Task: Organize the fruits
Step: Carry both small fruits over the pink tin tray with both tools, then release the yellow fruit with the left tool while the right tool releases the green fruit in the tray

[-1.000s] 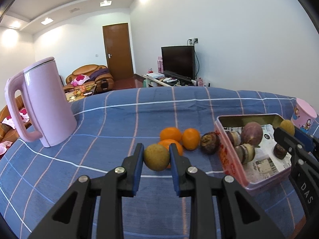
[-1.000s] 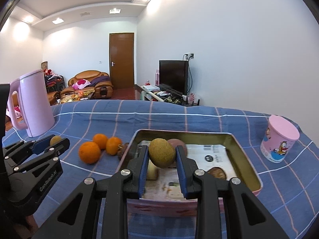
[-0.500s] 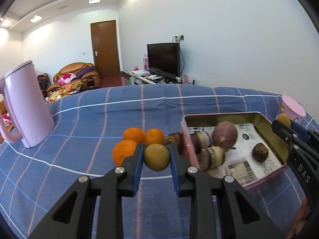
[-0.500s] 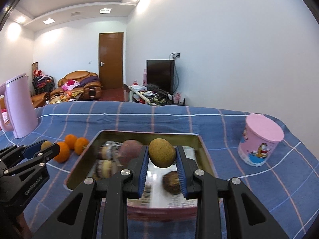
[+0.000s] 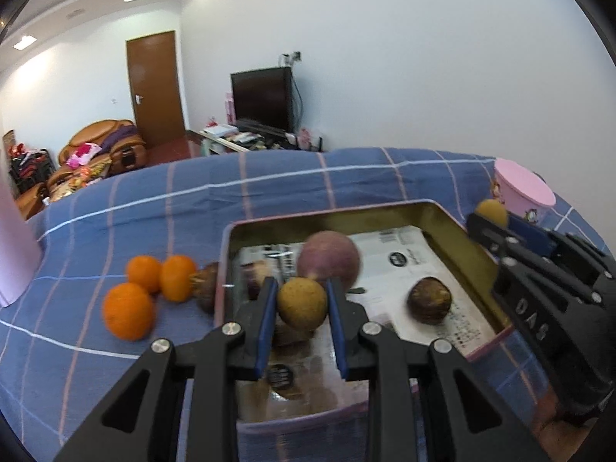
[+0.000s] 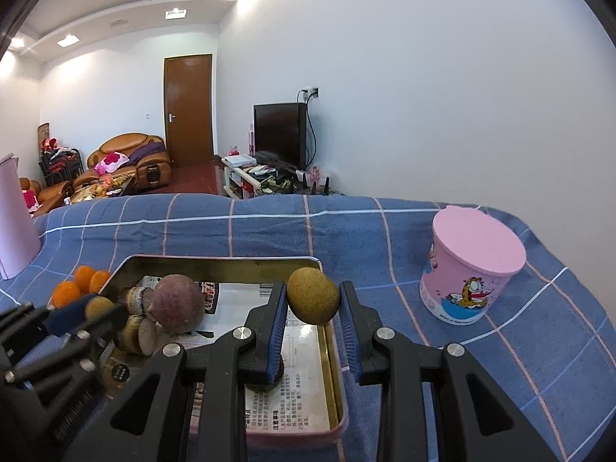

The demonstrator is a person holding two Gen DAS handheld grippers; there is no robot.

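tall pale pink plastic kettle (image 5: 13, 246) cut off by the left edge; three round oranges (image 5: 129, 310) motion-blurred; printed text on the tin's paper lining (image 6: 292, 404) unreadable.

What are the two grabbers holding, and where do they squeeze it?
Each holds one small round yellow-brown fruit. The left gripper pinches its fruit by its two sides, over the tin. The right gripper pinches its fruit the same way.
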